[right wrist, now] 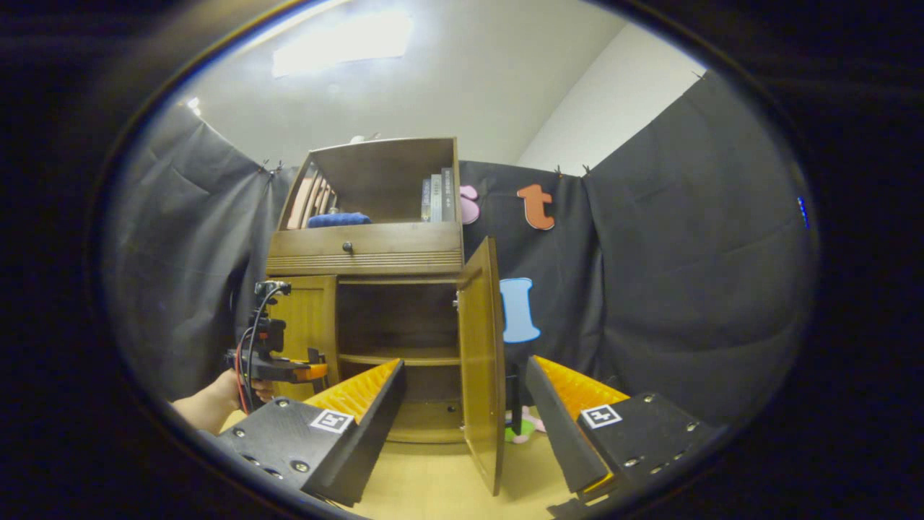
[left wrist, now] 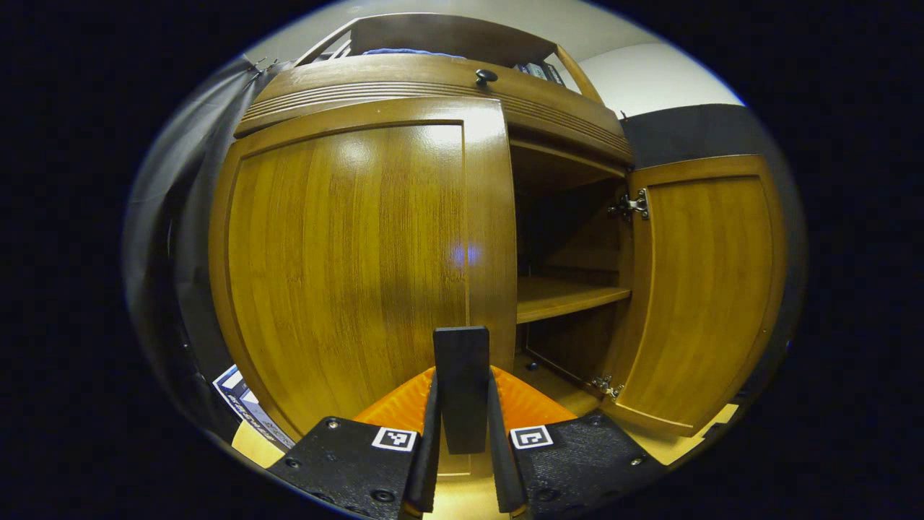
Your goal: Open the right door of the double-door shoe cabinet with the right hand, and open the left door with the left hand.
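The wooden shoe cabinet (right wrist: 364, 260) stands ahead. Its left door (left wrist: 346, 267) is closed and close in front of me in the left gripper view. My left gripper (left wrist: 462, 375) is shut on that door's black handle (left wrist: 462, 347), at the door's inner edge. The right door (left wrist: 704, 289) is swung wide open. In the right gripper view this right door (right wrist: 480, 361) stands edge-on, farther off, and my right gripper (right wrist: 463, 363) is open with nothing between its fingers. A hand (right wrist: 216, 401) holds the left gripper (right wrist: 310, 372) at the left door.
Inside the open half a shelf (left wrist: 570, 296) is bare. Above the doors sits a drawer with a dark knob (left wrist: 486, 74), then an upper shelf with books (right wrist: 435, 198) and a blue cloth (right wrist: 338, 219). Black cloth walls close in on both sides. A printed box (left wrist: 245, 404) lies low on the left.
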